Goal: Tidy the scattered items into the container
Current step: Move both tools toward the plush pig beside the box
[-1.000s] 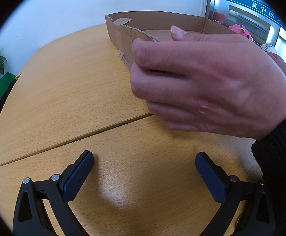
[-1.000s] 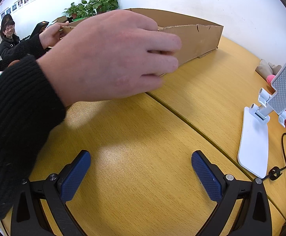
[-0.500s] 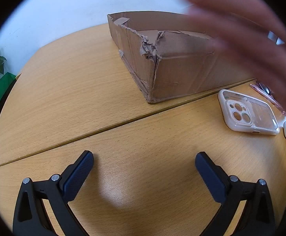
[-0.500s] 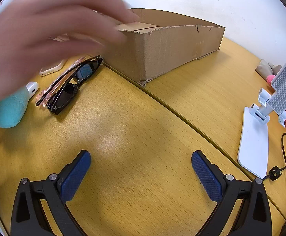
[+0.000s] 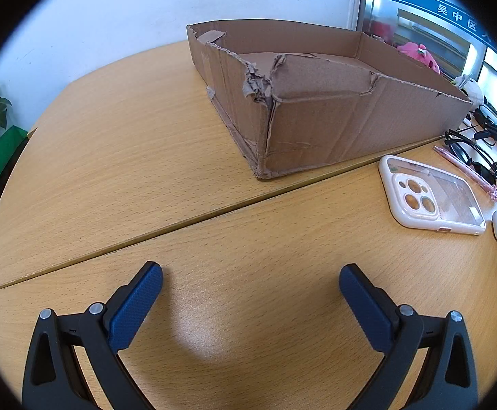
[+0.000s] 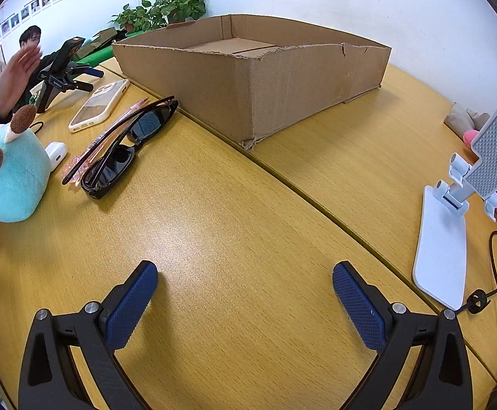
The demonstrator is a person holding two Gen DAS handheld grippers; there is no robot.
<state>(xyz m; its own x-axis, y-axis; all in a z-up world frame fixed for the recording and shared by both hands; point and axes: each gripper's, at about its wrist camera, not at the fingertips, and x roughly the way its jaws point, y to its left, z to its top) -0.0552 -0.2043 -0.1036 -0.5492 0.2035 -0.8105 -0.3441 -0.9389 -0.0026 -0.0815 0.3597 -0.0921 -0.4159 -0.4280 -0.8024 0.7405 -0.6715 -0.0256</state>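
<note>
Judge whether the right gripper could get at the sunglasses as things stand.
Probably yes: the right gripper is open and empty, with bare table between it and the sunglasses, ahead to its left.

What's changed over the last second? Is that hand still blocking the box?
The hand has withdrawn from in front of the box; it is now raised far off at left in the right wrist view. That uncovers the phone case, sunglasses and plush. Both grippers, left and right, stay open and empty; the box hasn't moved.
</note>
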